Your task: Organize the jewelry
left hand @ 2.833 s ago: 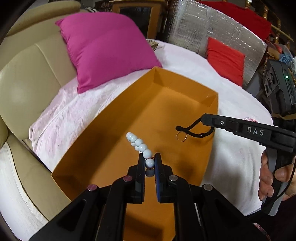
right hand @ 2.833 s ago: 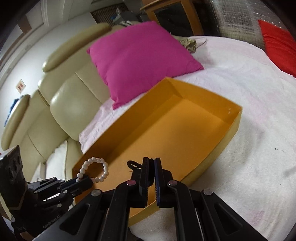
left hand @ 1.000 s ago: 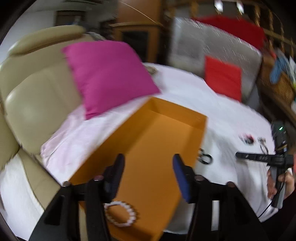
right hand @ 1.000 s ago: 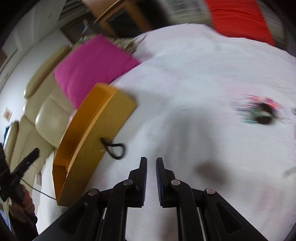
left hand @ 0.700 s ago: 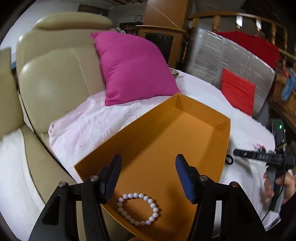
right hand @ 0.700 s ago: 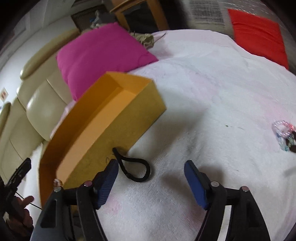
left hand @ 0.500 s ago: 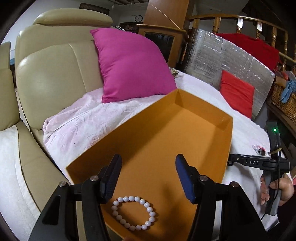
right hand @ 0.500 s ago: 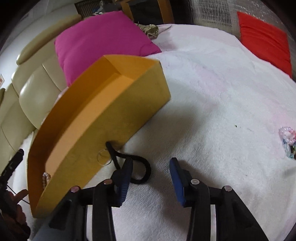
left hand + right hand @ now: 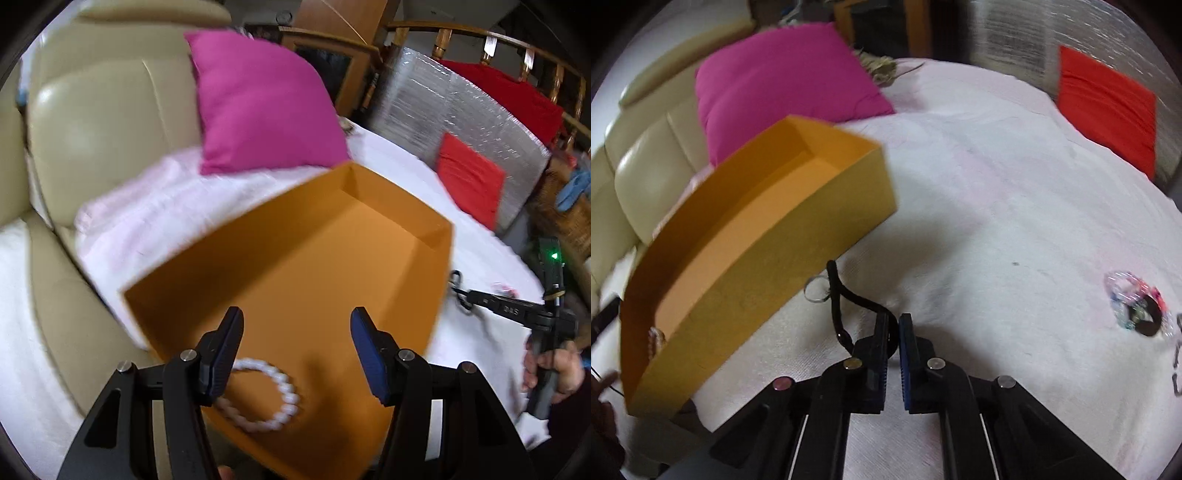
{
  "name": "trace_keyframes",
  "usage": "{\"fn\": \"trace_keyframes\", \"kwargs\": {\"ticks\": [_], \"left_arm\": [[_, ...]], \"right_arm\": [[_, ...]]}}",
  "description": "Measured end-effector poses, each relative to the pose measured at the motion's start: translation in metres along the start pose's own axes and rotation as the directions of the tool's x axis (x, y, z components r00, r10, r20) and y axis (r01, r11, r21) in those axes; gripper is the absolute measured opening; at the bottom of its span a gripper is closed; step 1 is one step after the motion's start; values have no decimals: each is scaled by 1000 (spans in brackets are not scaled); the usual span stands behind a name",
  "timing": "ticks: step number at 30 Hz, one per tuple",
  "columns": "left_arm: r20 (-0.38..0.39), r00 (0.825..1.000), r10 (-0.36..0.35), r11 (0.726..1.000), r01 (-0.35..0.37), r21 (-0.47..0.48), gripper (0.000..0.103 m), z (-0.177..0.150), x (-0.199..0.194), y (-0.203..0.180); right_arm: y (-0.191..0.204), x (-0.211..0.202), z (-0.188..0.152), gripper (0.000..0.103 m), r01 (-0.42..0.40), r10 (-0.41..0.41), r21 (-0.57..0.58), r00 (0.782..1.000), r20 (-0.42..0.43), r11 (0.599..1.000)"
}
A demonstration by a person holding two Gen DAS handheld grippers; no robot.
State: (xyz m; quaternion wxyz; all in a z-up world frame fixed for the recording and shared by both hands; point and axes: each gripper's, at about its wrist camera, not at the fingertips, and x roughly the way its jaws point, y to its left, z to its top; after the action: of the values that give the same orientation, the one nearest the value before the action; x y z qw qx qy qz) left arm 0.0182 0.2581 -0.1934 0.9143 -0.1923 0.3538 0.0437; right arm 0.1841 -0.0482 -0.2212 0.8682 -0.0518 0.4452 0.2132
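Right hand-held gripper point(image 9: 893, 321) is clamped on the black cord point(image 9: 836, 295) at 4 o'clock of the box point(image 9: 768, 258). Left hand-held gripper point(image 9: 295, 332) stands wide over the bracelet point(image 9: 266, 397), which lies in the box.

sofa point(image 9: 92, 122): cream leather | cushion point(image 9: 258, 107): magenta | cover point(image 9: 1015, 206): white | panel point(image 9: 454, 122): silver

Matt cardboard box point(image 9: 332, 258); glossy bead bracelet point(image 9: 266, 398); rough white cloth point(image 9: 997, 184).
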Motion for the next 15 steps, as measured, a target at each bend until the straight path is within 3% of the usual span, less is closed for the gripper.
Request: {"fn": "trace_keyframes", "kwargs": {"ticks": [3,7,9,12,15], "left_arm": [[-46,994,-101,994,99,-55,61,4,12,-3],[-58,991,-120,991,117,-59,61,7,18,-14],[-57,985,-163,983,157,-95,61,12,20,-18],[-50,980,-194,979,190,-74,61,16,19,-33],[-65,978,-201,979,199,-38,61,17,23,-44]], "right_arm": [[-9,-14,8,6,-24,23,24,999,48,999],[-1,-40,28,6,-68,65,24,992,112,997],[7,-40,38,6,-69,67,19,991,112,997],[-9,-34,41,7,-121,112,89,989,99,989],[-24,-14,29,22,-107,107,168,994,10,980]]}}
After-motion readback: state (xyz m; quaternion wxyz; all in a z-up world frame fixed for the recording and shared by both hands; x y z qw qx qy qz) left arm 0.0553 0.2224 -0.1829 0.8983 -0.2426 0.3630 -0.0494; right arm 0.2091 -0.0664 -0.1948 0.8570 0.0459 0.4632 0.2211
